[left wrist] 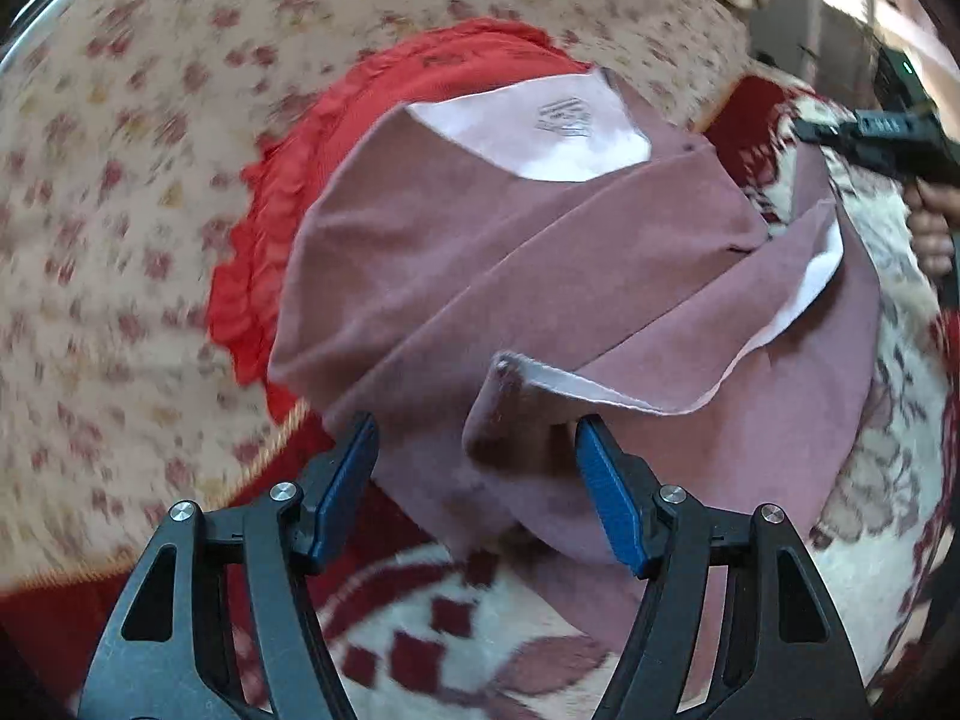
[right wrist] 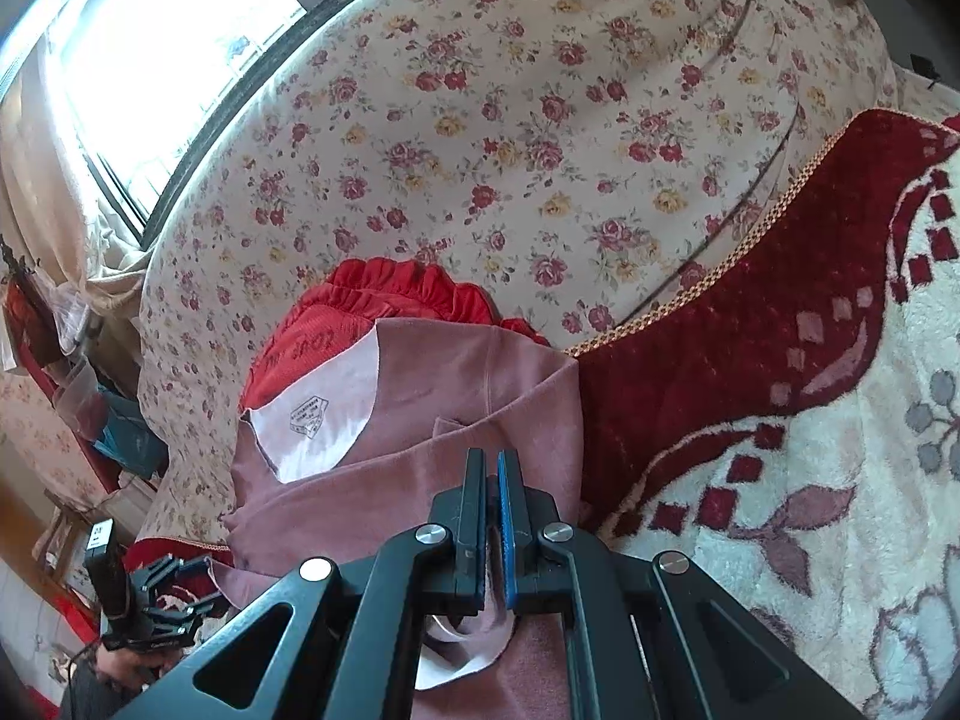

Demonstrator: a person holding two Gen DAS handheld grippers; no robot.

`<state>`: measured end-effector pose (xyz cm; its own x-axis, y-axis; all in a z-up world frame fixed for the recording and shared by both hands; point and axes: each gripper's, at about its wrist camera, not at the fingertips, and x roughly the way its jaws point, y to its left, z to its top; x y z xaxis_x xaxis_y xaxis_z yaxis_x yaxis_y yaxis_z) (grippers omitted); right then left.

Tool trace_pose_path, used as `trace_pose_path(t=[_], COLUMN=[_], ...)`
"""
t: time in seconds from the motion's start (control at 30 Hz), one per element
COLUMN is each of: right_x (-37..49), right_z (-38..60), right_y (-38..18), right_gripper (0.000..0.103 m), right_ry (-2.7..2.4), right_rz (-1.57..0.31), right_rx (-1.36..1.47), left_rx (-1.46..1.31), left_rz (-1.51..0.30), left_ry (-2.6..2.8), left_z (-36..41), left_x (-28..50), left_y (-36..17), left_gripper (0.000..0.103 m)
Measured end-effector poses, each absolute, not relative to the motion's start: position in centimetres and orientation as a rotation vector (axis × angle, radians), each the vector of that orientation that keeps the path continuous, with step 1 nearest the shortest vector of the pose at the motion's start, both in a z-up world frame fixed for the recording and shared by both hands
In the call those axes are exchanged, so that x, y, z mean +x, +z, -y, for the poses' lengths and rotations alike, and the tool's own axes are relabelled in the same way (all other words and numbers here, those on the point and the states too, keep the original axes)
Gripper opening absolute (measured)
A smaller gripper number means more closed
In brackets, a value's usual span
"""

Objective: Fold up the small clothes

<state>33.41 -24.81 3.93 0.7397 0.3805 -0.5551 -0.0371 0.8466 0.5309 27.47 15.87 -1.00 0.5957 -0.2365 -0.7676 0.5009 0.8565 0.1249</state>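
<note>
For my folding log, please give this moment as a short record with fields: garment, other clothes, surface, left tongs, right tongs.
garment: pink top, partly folded, pale inside showing at the neck
printed label: inside the neck
other clothes: red ruffled garment, partly under the pink top
surface: red and white patterned blanket, beside a floral sheet
left tongs: open, over the near edge of the top, a folded flap between the fingers, not pinched
right tongs: shut on a fold of the pink top
</note>
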Motion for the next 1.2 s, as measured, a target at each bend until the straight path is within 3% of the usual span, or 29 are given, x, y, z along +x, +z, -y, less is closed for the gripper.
trace_pose_path(t=[0.23,0.33,0.47,0.53,0.87,1.2], right_x=[33.8,33.8,33.7,33.7,34.5,40.9], right_z=[24.6,24.5,24.7,24.8,27.6,25.8], right_y=[3.7,3.8,4.0,4.0,3.5,4.7], right_gripper=[0.003,0.003,0.003,0.003,0.003,0.003], right_ry=[0.247,0.247,0.246,0.247,0.290,0.278], right_rz=[-0.712,-0.711,-0.708,-0.710,-0.686,-0.666], right_rx=[0.531,0.530,0.537,0.538,0.734,0.641], left_rx=[0.403,0.373,0.309,0.268,-0.101,-0.106], left_rz=[-0.928,-0.943,-0.923,-0.898,-0.799,-0.812], left_ry=[-0.566,-0.578,-0.542,-0.528,-0.298,-0.161], left_z=[-13.3,-12.9,-13.1,-13.6,-19.0,-19.6], left_x=[28.9,28.7,28.4,28.0,30.7,35.9], left_y=[-1.7,-1.8,-1.3,-0.7,2.8,2.9], left_gripper=[0.067,0.050,0.011,0.007,0.006,0.005])
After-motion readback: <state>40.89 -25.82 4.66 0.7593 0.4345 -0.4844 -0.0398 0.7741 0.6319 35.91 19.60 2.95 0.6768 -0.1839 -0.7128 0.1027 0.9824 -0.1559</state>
